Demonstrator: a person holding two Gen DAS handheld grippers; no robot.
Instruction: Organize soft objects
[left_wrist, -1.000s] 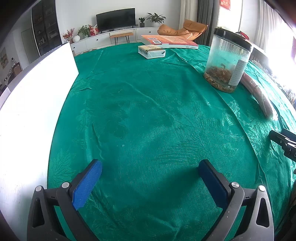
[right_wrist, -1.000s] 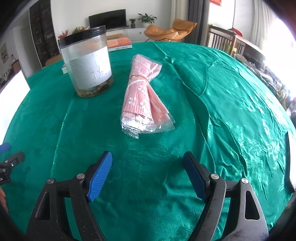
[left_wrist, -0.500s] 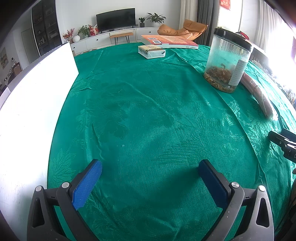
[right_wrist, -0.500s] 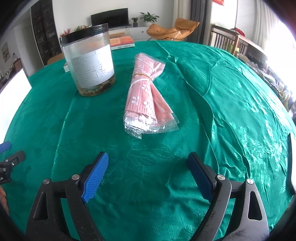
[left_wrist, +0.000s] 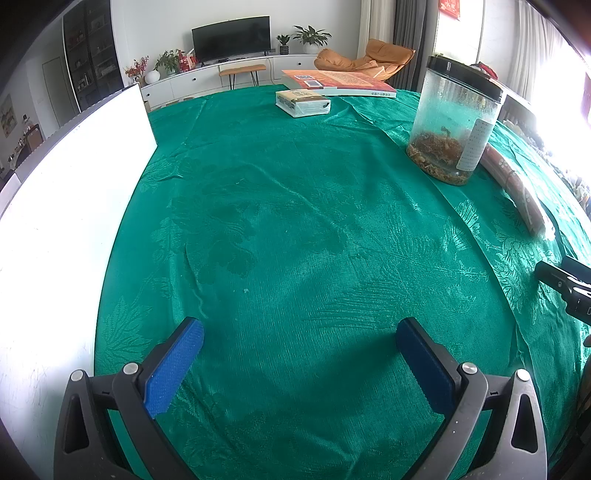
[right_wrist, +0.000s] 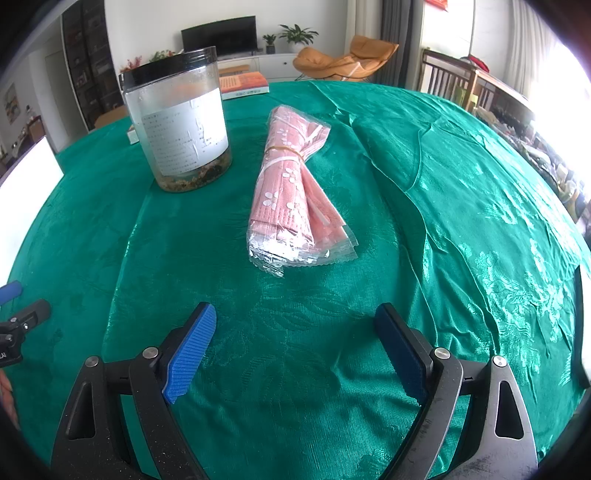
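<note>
I hold my right gripper (right_wrist: 295, 339) spread wide, lined up on the banded pink mask bundle (right_wrist: 295, 192) lying beside the jar (right_wrist: 179, 122); my left gripper (left_wrist: 299, 350) waits apart over bare counter (left_wrist: 277, 221).

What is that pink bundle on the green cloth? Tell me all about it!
The pink bundle looks like a stack of flat pink packets printed with little white flowers, each in clear crinkly plastic. A thin rubber band pinches them together near the far end, so the near ends fan out. It lies flat on the green tablecloth, right of the clear jar and apart from it. No gripper touches it.
</note>
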